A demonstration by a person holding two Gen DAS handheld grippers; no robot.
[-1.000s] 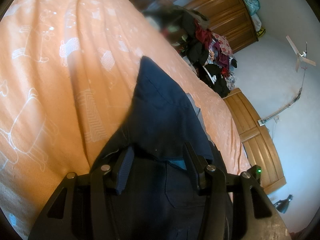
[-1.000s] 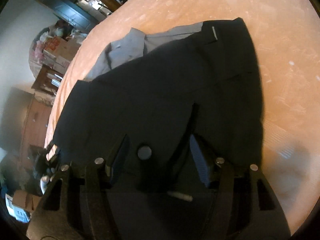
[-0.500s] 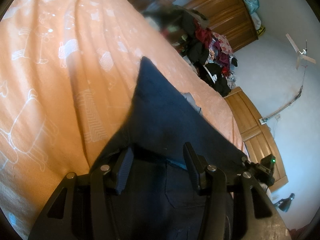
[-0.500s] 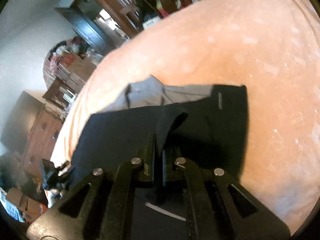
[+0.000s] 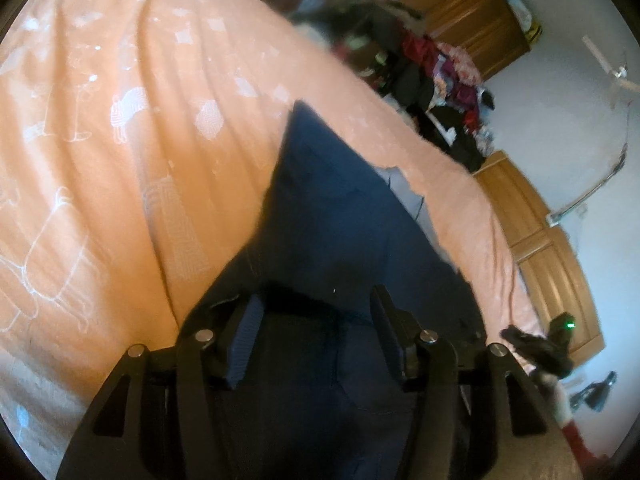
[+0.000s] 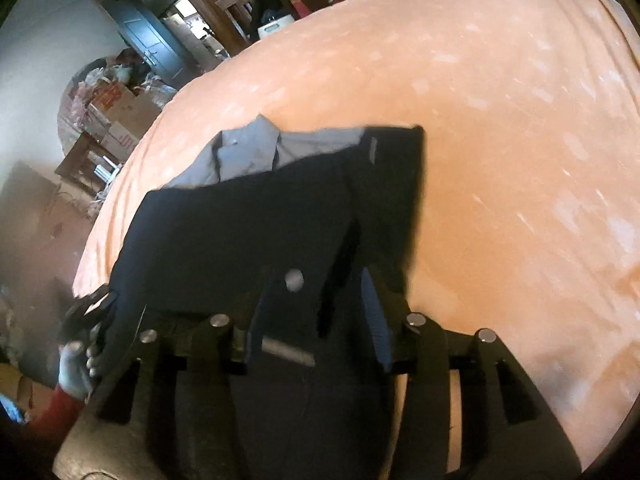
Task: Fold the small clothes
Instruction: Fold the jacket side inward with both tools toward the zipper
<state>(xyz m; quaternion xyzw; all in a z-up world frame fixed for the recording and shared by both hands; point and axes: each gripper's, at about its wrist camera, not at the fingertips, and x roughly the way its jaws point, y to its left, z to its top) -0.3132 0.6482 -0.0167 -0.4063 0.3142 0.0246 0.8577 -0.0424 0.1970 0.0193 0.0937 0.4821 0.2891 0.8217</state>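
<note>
Navy shorts (image 6: 256, 232): matt woven cloth. Orange bedsheet (image 5: 120, 180): soft cloth, white print. Wardrobe (image 5: 460, 4): glossy wood.

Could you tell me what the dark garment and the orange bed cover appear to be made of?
The dark garment looks like matte navy woven cloth, perhaps cotton twill: it creases crisply, carries a button, and shows a paler grey inside. The orange bed cover looks like soft matte cotton sheeting with white printed figures and shallow wrinkles. Neither fibre can be confirmed from these views.
</note>
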